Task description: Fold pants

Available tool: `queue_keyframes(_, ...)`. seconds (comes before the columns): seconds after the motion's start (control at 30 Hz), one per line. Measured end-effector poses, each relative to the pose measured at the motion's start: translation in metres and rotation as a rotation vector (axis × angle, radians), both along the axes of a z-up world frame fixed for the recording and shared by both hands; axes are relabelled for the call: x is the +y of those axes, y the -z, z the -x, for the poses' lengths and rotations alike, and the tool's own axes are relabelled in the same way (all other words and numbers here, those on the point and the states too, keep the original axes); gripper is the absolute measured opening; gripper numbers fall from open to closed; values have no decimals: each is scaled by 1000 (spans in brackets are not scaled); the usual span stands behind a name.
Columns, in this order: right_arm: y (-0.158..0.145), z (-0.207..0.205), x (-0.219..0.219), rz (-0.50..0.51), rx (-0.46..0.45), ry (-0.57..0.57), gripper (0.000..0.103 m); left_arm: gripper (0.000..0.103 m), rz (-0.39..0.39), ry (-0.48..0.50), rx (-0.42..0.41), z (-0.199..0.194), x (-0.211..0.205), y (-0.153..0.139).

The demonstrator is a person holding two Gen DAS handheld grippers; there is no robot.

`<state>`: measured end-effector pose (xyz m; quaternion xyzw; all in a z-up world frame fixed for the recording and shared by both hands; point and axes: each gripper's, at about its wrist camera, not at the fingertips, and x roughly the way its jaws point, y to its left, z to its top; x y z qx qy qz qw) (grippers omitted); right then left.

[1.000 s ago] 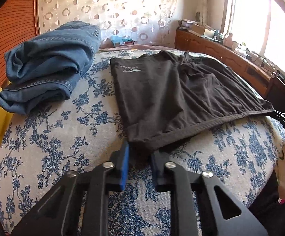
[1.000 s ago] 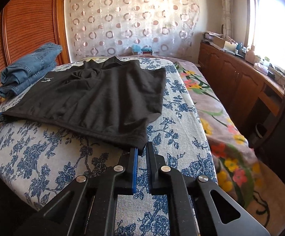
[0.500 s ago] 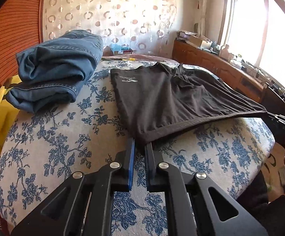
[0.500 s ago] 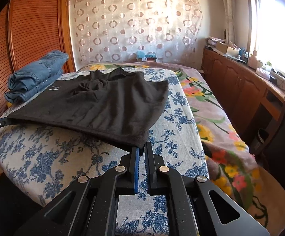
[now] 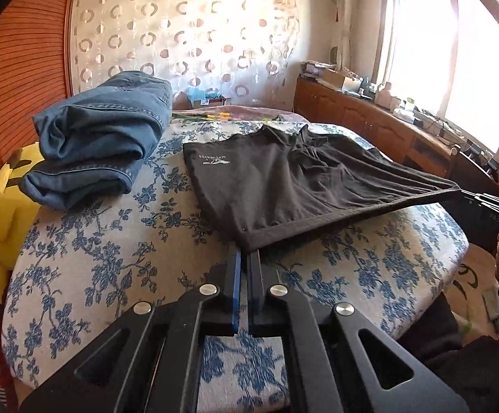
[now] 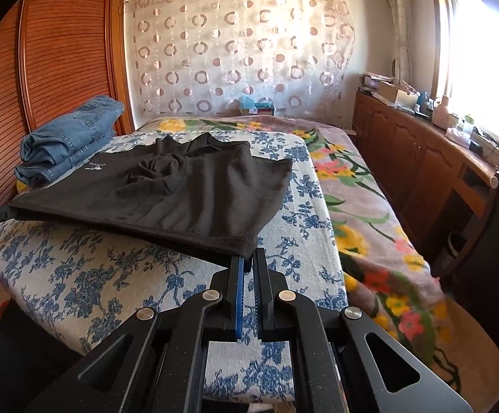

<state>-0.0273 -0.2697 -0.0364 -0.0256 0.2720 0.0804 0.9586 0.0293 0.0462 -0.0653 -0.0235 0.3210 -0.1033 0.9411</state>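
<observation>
The black pants (image 5: pixel 283 186) lie on the bed (image 5: pixel 111 241), beside the folded jeans (image 5: pixel 101 141). Left tongs (image 5: pixel 247 258) and right tongs (image 6: pixel 249 260) each pinch one waistband corner, raised taut, probably to fold without wrinkles

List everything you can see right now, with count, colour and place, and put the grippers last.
black fabric shorts: one, black with a small white logo, spread on the bed, near hem lifted
folded blue denim jeans: one pile, blue, far left of the bed
yellow soft item: one, yellow, under the jeans at the bed's left edge
blue-flowered white bed cover: one, under the shorts
flowered pink blanket: one, right of the cover
wooden cabinet: one, brown, under the window
left gripper: one, black, jaws shut on the shorts' left hem corner
right gripper: one, black, jaws shut on the right hem corner
</observation>
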Motion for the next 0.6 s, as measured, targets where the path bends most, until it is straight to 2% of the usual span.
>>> queue_keyframes(0.23, 0, 13, -1, -6, 10, -19, 5, 3, -13, 24, 28, 12, -1, 5)
queue_keyframes(0.43, 10, -3, 0, -41, 32, -15, 5, 4, -14, 26, 69, 8, -3, 19)
queue_keyframes(0.6, 14, -12, 5, -33, 34, -22, 5, 9, -20, 21, 64, 12, 1, 15)
